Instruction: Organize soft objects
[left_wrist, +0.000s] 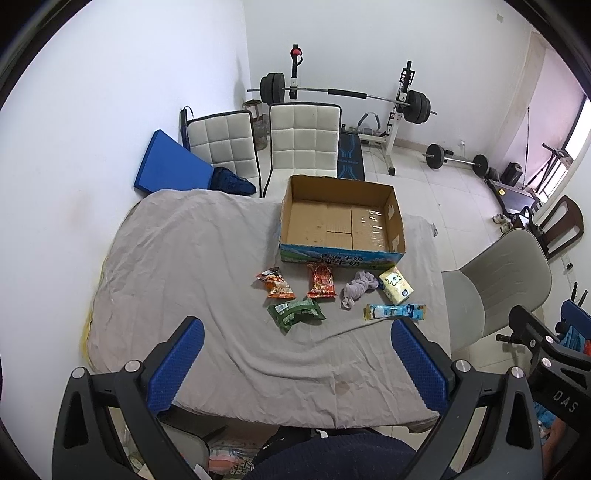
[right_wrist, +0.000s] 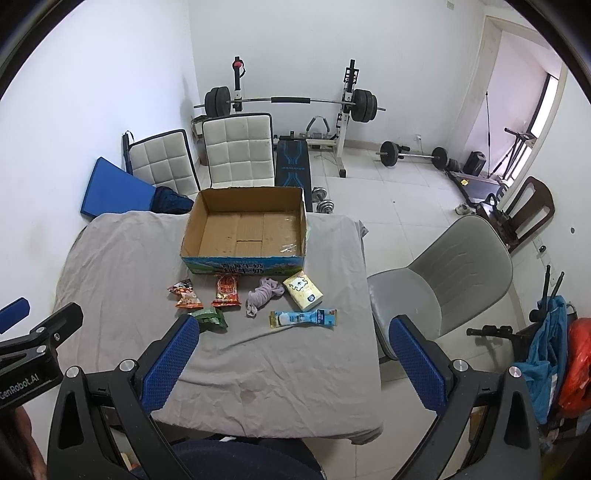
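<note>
An empty cardboard box (left_wrist: 397, 240) (right_wrist: 190, 232) stands at the far side of a table under a grey cloth (left_wrist: 192, 258) (right_wrist: 122, 258). In front of it lie two orange snack bags (left_wrist: 276, 284) (left_wrist: 322, 282), a green bag (left_wrist: 296, 313) (right_wrist: 209, 318), a grey sock (left_wrist: 357, 288) (right_wrist: 263, 294), a yellow tissue pack (left_wrist: 396, 287) (right_wrist: 303, 290) and a blue-and-yellow packet (left_wrist: 394, 312) (right_wrist: 303, 318). My left gripper (left_wrist: 297, 332) and right gripper (right_wrist: 295, 334) are both open and empty, held above the table's near edge.
Two white padded chairs (left_wrist: 303, 140) (left_wrist: 223, 142) and a blue mat (left_wrist: 171, 164) stand behind the table. A grey chair (right_wrist: 454, 273) is at its right. A barbell rack (right_wrist: 291, 101), weights and a bench fill the back of the room.
</note>
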